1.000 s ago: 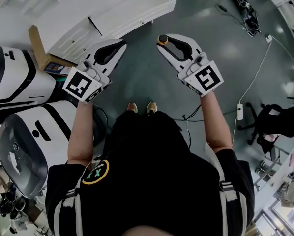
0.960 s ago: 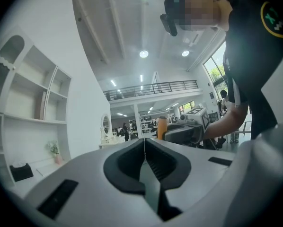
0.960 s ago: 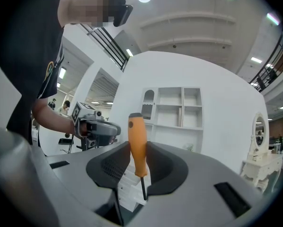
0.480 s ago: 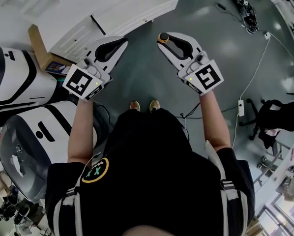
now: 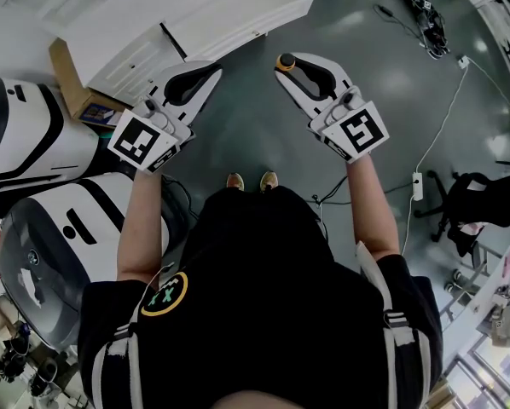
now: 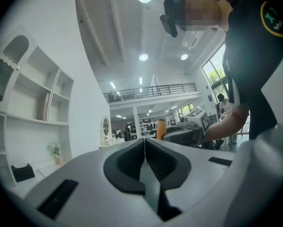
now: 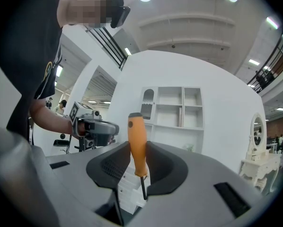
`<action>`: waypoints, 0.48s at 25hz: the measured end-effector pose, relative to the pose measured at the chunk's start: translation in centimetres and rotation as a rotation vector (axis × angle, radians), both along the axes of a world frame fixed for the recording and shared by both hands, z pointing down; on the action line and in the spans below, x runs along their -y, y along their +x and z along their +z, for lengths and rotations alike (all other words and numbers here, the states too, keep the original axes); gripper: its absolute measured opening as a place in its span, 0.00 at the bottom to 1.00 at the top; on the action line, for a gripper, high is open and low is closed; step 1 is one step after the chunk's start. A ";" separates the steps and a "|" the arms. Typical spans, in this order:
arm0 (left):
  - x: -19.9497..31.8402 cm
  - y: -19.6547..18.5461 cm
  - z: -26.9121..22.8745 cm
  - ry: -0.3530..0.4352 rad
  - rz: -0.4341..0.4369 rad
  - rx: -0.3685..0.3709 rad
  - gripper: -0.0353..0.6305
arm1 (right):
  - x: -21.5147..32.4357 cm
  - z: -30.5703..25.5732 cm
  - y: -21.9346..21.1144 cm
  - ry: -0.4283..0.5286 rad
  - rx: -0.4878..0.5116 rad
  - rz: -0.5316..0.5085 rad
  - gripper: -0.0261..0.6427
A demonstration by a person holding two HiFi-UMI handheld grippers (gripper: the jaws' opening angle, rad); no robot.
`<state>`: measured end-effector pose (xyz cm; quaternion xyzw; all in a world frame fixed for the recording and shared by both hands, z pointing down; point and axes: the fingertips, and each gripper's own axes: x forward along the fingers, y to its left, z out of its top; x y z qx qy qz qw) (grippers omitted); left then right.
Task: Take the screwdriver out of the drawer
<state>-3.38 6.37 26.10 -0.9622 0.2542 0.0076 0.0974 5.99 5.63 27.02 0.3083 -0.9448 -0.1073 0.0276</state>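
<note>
My right gripper (image 5: 282, 66) is shut on a screwdriver with an orange handle (image 5: 284, 61); it hangs over the grey floor. In the right gripper view the handle (image 7: 137, 145) stands upright between the pads, with the thin dark shaft (image 7: 142, 188) pointing down. My left gripper (image 5: 211, 75) hangs beside it, shut and empty; its pads (image 6: 151, 162) meet with nothing between them. The white cabinet with its open drawer (image 5: 238, 15) lies beyond both grippers. From the left gripper view I see the right gripper (image 6: 189, 132) and the orange handle (image 6: 161, 128).
Two white-and-black machines (image 5: 42, 143) and a cardboard box (image 5: 67, 83) stand at the left. A cable and power strip (image 5: 416, 192) lie on the floor at the right, near a black office chair (image 5: 485, 207). A white shelf unit (image 7: 174, 108) stands ahead.
Both grippers have drifted slightly across the floor, side by side. The right one keeps the screwdriver; the left stays shut.
</note>
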 end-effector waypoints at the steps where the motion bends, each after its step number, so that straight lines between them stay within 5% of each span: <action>1: 0.0 -0.1 0.0 0.000 0.000 0.000 0.09 | 0.0 0.0 -0.1 0.000 0.001 0.001 0.22; 12: 0.4 -0.6 0.0 0.001 0.004 -0.004 0.09 | 0.5 -0.2 -0.7 0.006 -0.004 -0.001 0.22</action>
